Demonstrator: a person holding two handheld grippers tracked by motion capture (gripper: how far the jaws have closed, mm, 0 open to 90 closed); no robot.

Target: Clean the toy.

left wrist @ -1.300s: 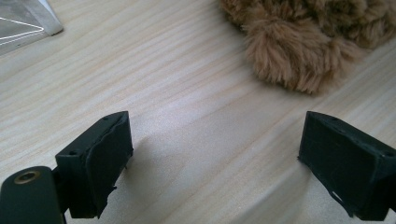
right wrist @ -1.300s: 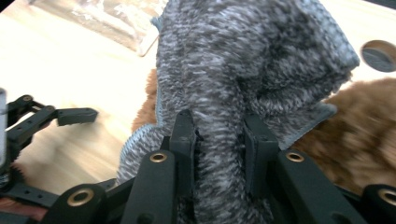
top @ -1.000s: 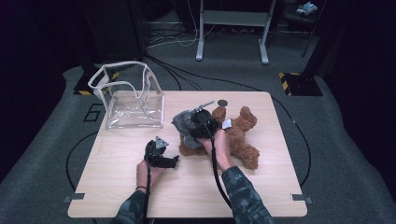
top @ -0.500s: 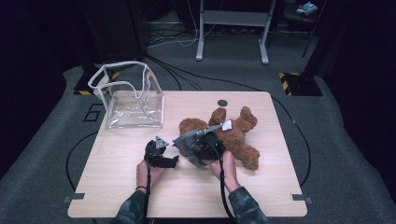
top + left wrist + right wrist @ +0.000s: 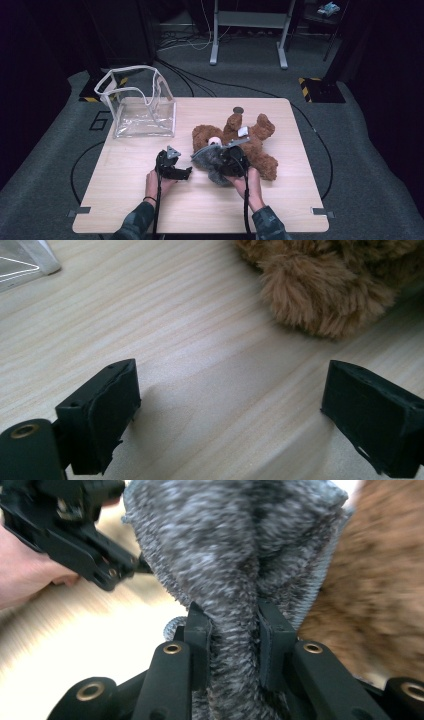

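Tongs: we see right gripper [image 5: 232, 650] pinching fuzzy grey knitted cloth [image 5: 240, 555] beside brown plush teddy bear [image 5: 250, 142] mid-desk; left gripper [image 5: 235, 415] spread, empty.

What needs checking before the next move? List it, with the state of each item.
1. Right tongs pinch the grey knit cloth: ok.
2. Left tongs open with nothing between them: ok.
3. Teddy bear lies on the table: ok.
4. Clear bag upright, mouth open: ok.
5. Cloth fully free of the bear: cannot tell.
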